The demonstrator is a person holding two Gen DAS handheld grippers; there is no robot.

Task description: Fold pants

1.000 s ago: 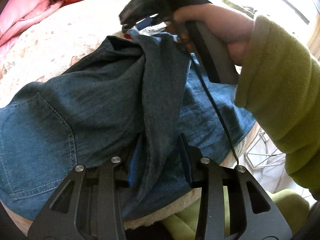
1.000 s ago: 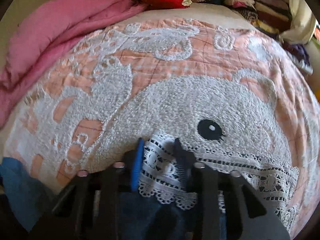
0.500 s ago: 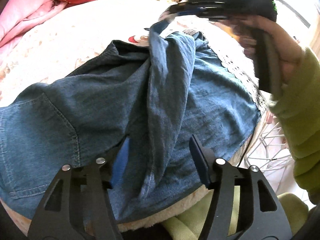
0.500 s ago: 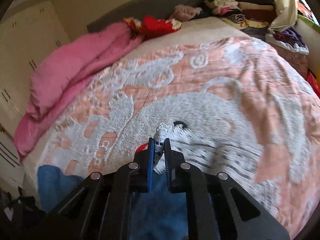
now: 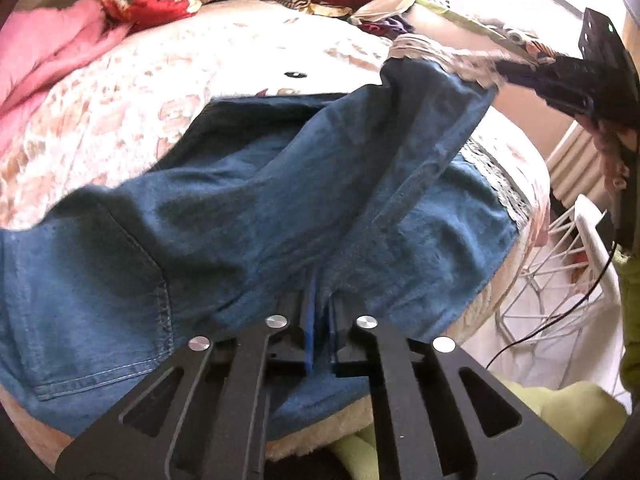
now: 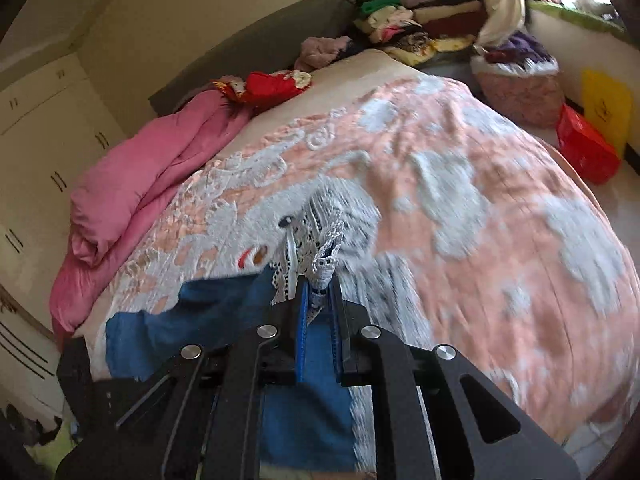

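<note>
Blue denim pants lie spread across the near edge of the bed. My left gripper is shut on a raised fold of denim near the crotch seam. One leg is drawn up and to the right. Its white lace hem is pinched in my right gripper, which a hand holds above the bed. In the right wrist view, the right gripper is shut on the lace hem. Blue denim hangs beneath it.
The peach and white bedspread covers the bed. A pink duvet and a red cloth lie at the far left, stacked clothes at the head. A white wire rack stands off the bed's right edge, a red box on the floor.
The left gripper's jaws opened wider, then shut on the denim fold. The right gripper shut on the lace hem and carried it up and to the right, stretching the leg out.
</note>
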